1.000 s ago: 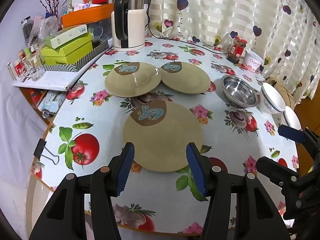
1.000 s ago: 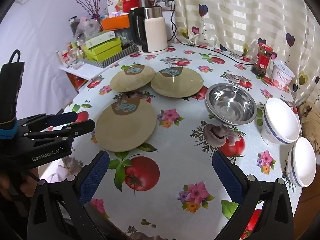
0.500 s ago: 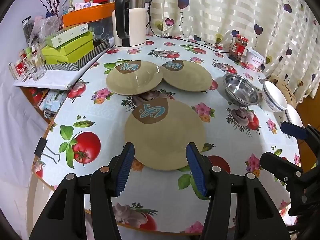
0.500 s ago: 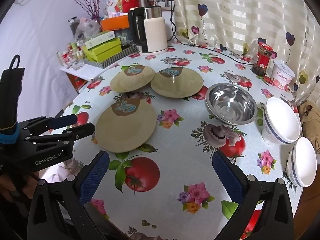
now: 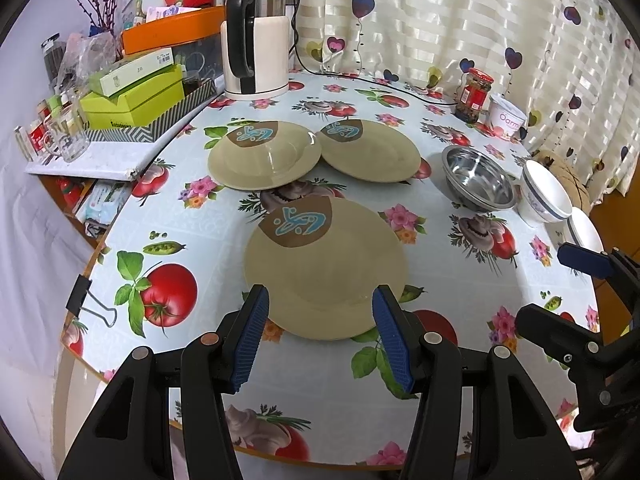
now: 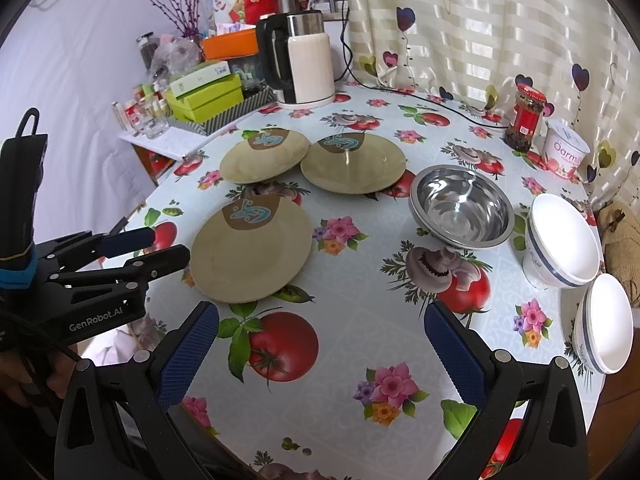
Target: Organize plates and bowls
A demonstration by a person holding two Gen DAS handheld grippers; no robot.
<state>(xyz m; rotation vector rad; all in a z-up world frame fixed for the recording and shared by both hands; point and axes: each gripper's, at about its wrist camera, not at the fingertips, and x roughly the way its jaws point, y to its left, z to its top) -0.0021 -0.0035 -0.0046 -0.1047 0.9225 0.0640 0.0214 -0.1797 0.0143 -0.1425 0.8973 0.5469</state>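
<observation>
Left two-finger gripper [image 5: 320, 312]: jaws spread, blue pads either side of the near rim of the nearest round tan plate with a brown-and-blue emblem [image 5: 324, 264], nothing clasped. Right two-finger gripper [image 6: 320, 344]: jaws wide apart, empty, hovering over the fruit-and-flower printed tablecloth [image 6: 340, 360].

Plates, three in all: nearest one alone at the front left; behind it a second tan plate [image 6: 264, 156] and a third tan plate [image 6: 354, 168], their rims overlapping or touching.

Bowls, three in all: one shiny steel bowl [image 6: 462, 206] right of the plates, one white bowl with a blue band [image 6: 560, 240] just beyond it, one more white bowl [image 6: 606, 322] at the table's right edge.

Further back: one white electric kettle with a black handle [image 6: 304, 64], one red-lidded glass jar [image 6: 524, 118], one white tub [image 6: 566, 152].
</observation>
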